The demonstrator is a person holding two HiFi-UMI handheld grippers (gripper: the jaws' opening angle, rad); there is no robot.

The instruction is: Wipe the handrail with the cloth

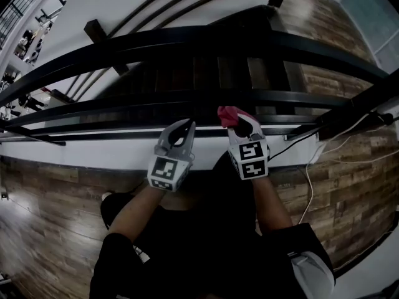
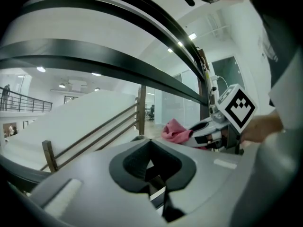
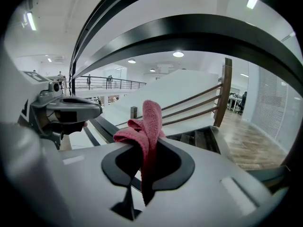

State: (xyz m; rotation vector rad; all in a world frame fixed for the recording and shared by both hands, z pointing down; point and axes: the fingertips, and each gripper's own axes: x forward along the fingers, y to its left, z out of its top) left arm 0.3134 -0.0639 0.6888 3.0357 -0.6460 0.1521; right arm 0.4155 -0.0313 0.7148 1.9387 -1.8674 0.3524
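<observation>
A brown, glossy wood-plank floor (image 1: 43,210) carries everything here. A white kerb (image 1: 93,148) runs along its far edge, and the dark post (image 1: 355,111) of the handrail (image 1: 187,39) stands there on the right. A white cable (image 1: 307,189) trails across the planks near that post. The person's dark-clad legs (image 1: 187,229) stand on the boards just before the kerb

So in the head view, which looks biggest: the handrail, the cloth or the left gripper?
1. handrail, stretching right across the picture
2. left gripper
3. cloth, a small pink bunch
</observation>
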